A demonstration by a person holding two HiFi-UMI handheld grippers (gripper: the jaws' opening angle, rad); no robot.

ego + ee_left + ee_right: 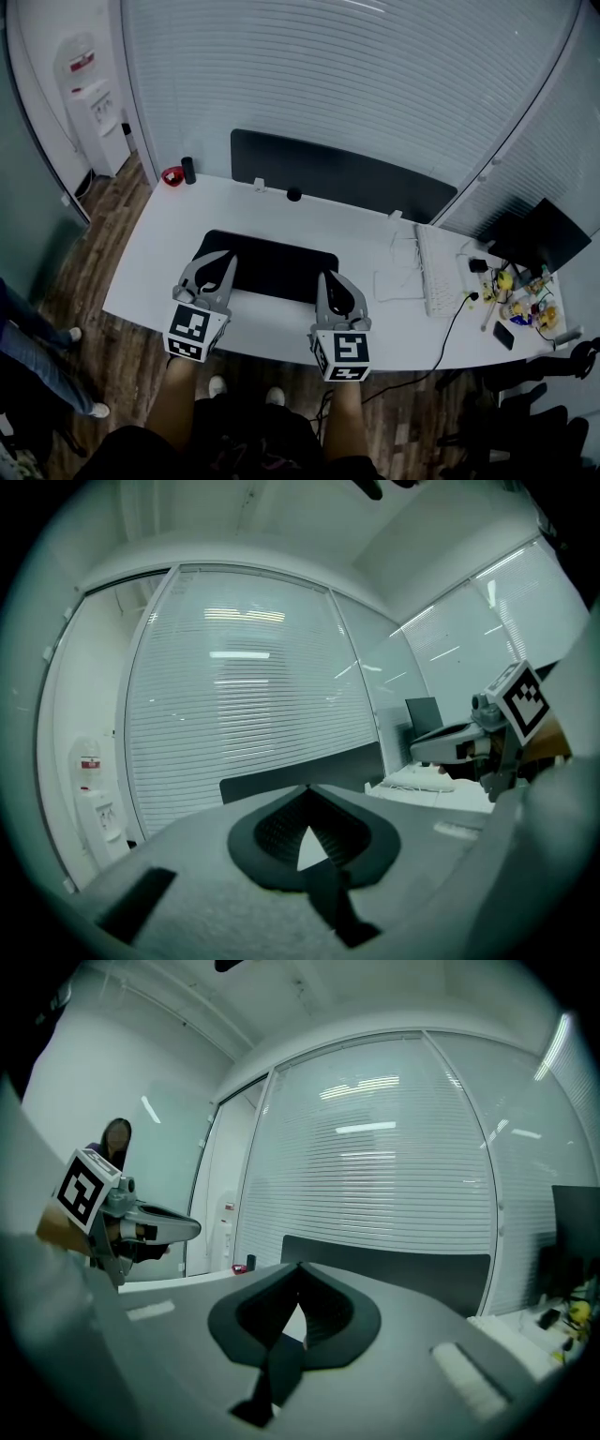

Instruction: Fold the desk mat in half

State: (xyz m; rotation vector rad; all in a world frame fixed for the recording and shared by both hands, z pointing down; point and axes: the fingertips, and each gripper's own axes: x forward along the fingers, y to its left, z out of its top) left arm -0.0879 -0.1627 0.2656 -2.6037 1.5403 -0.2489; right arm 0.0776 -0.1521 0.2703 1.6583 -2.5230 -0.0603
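A black desk mat (272, 264) lies flat on the white desk (169, 253), close to its near edge. Both grippers sit at the mat's near edge, left gripper (223, 262) at the near left corner, right gripper (330, 279) at the near right corner. In each gripper view the jaws meet at the tips, left gripper (307, 789) and right gripper (300, 1266). A dark strip of the mat (330, 897) runs back between the left jaws, and a like strip of the mat (279, 1369) between the right ones. The rest of the mat is hidden in those views.
A dark screen panel (337, 173) lines the desk's far edge. A white keyboard (437, 274), papers (398, 285), a monitor (536, 234) and small clutter (520, 302) fill the right end. A red dish (172, 175) and black cylinder (188, 170) stand far left. A person's legs (37, 342) are at left.
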